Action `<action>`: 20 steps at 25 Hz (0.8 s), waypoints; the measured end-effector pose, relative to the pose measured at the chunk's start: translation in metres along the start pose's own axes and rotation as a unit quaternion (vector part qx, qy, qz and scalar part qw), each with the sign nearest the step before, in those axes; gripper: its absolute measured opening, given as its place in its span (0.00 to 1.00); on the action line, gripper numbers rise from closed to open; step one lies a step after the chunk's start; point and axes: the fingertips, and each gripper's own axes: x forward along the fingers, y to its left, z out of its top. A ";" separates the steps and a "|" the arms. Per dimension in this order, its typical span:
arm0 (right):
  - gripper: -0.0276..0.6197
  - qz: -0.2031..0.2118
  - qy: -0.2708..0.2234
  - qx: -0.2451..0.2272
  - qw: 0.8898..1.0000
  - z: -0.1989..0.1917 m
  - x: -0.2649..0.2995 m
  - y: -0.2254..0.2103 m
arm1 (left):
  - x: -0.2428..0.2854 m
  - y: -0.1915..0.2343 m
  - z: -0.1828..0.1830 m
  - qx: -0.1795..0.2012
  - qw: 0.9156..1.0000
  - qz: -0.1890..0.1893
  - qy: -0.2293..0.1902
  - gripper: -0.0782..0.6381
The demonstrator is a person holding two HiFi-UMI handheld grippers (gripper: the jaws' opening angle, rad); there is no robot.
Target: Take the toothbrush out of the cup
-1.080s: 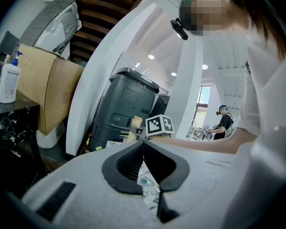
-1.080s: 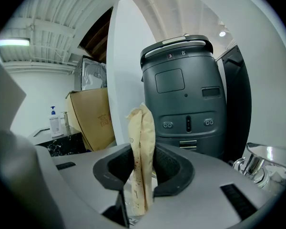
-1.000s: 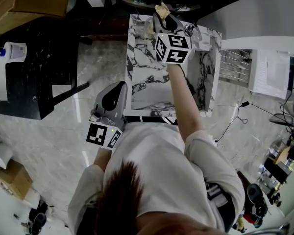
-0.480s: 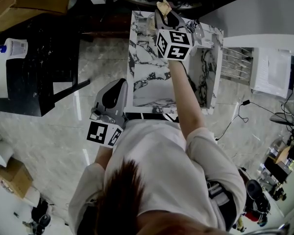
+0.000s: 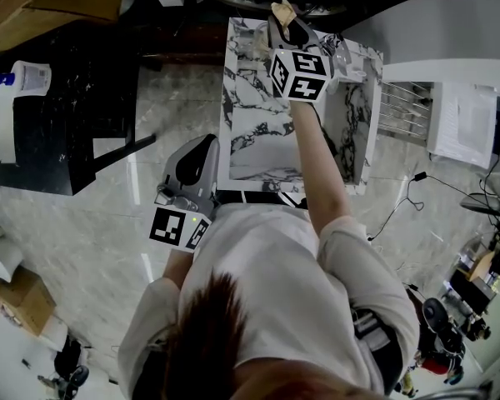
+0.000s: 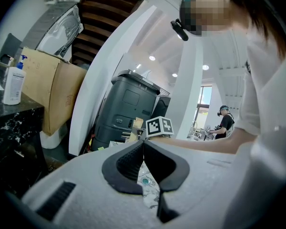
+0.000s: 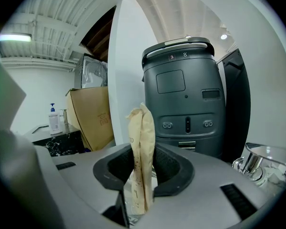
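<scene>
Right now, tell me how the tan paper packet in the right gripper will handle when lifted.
The paper packet is probably light: it looks thin and flat. It stands upright above the right gripper without drooping, so something stiff likely sits inside. Its crumpled top suggests the paper may crease under a harder squeeze.

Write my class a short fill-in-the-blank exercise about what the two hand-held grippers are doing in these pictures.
1. The right hand-held gripper is clamped on a tall tan ____ packet.
2. The left hand-held gripper, its jaws together, holds ____.
3. The white pump bottle stands on a ____ marbled counter.
Missing words: paper; nothing; black.
</scene>
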 end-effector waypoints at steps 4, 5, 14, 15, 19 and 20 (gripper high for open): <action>0.20 -0.001 -0.001 -0.003 1.000 0.000 0.001 0.001 | -0.004 0.002 0.000 0.000 1.000 0.004 -0.001 0.13; 0.20 -0.002 -0.001 -0.004 1.000 0.000 0.001 0.001 | -0.004 0.002 0.000 -0.001 1.000 0.005 -0.002 0.13; 0.20 -0.002 0.005 0.000 1.000 0.000 0.001 0.000 | -0.008 0.001 0.000 -0.001 1.000 0.007 -0.004 0.13; 0.20 -0.002 0.005 0.000 1.000 0.000 0.002 0.000 | -0.008 0.000 0.000 -0.001 1.000 0.007 -0.004 0.13; 0.20 -0.003 0.002 0.001 1.000 0.000 0.000 0.000 | -0.009 -0.001 -0.001 -0.001 1.000 0.006 -0.005 0.13; 0.20 -0.003 0.000 0.001 1.000 0.000 0.000 0.000 | -0.010 -0.001 -0.002 -0.002 1.000 0.006 -0.005 0.13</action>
